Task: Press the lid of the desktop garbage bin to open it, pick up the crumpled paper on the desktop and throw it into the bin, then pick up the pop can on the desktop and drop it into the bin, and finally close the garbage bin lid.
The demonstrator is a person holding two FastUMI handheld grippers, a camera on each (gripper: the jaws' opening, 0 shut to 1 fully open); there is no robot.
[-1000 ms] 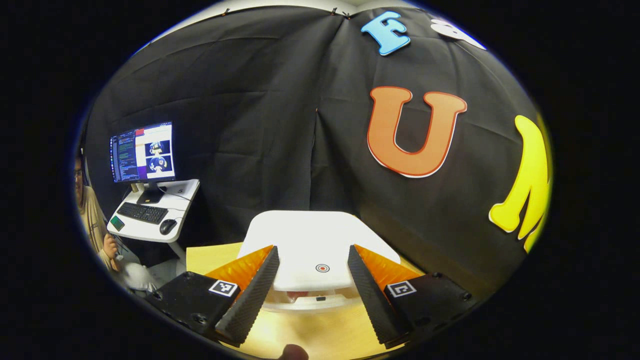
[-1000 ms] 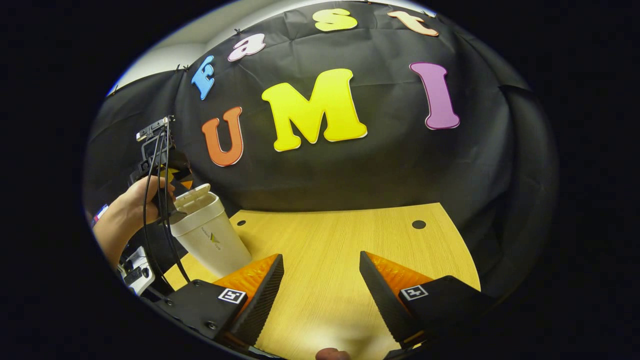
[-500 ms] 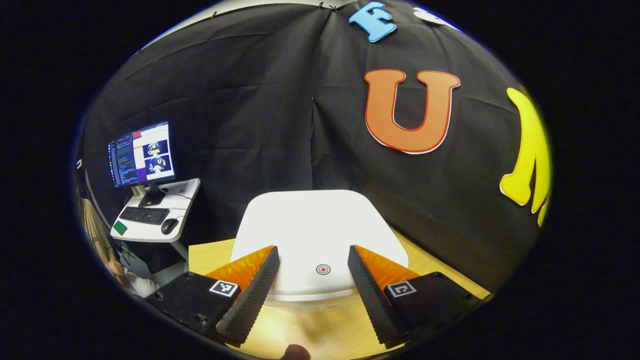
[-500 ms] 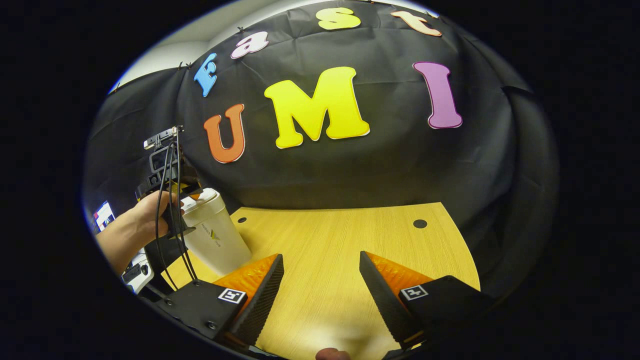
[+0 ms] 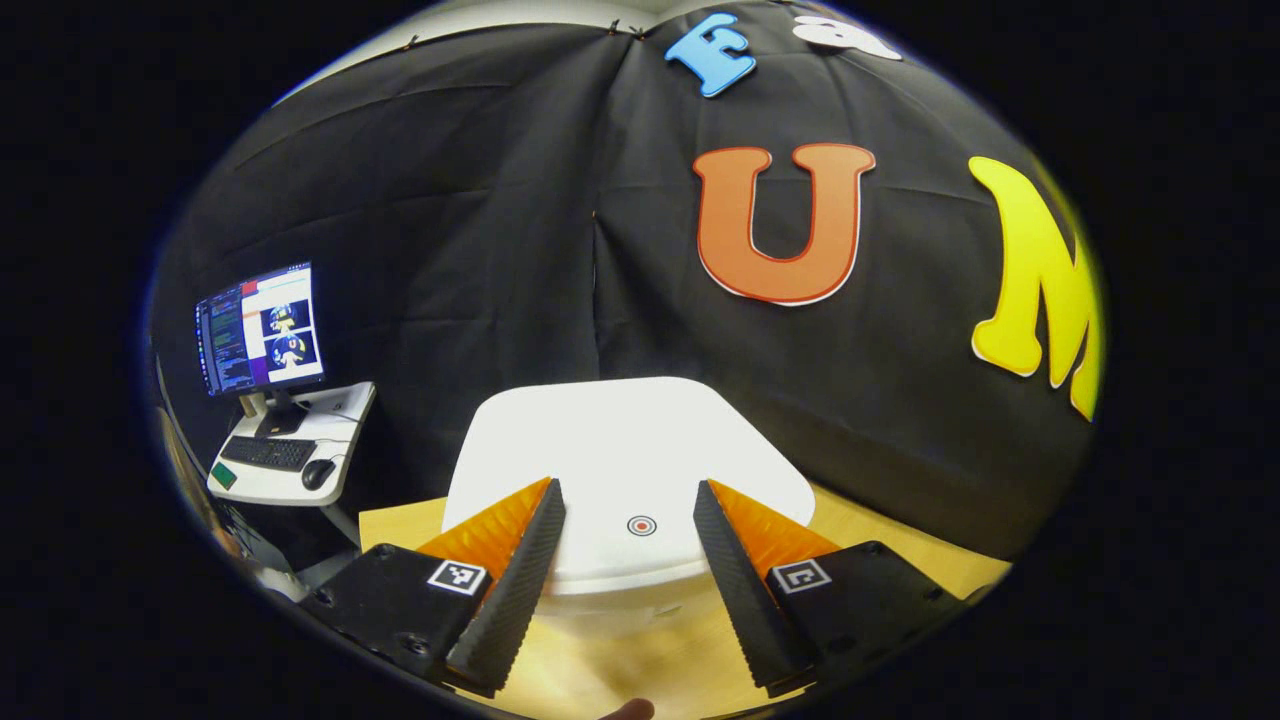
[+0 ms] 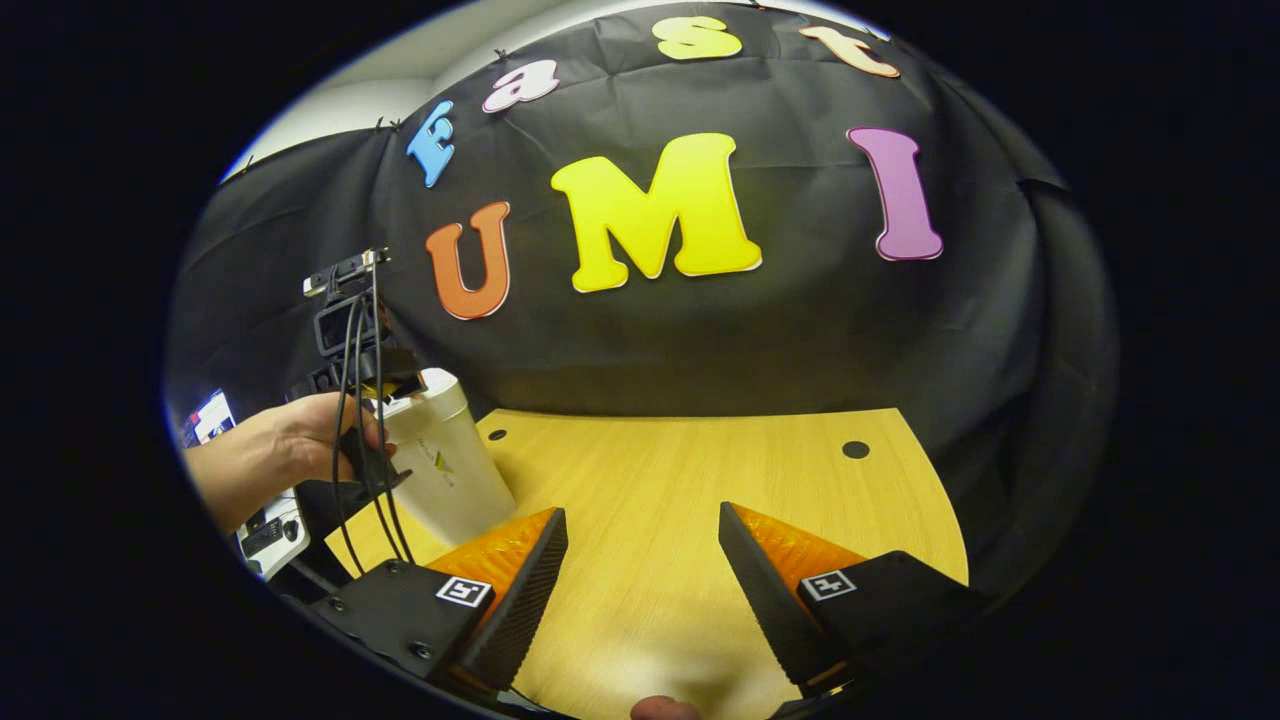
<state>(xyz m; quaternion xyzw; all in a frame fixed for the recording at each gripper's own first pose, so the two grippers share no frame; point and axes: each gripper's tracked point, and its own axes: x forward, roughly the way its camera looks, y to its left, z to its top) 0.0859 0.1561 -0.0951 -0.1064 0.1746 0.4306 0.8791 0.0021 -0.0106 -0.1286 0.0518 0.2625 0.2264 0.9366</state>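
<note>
The garbage bin (image 6: 448,480) stands at the desk's (image 6: 700,500) left edge, its lid (image 5: 620,470) now flat — a second ago we saw it ajar. Both our claws, left gripper (image 5: 625,580) and right gripper (image 6: 640,590), gape empty — closing looks done.

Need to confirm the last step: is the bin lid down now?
Shut, it seems. The lid lies flat across the bin with no gap showing, under the left hand-held gripper.

The garbage bin (image 6: 445,480) and its lid (image 5: 625,470) look like smooth, matt white plastic. The desktop (image 6: 700,500) shows pale wood grain; the wall (image 5: 480,220) is creased matt cloth.
</note>
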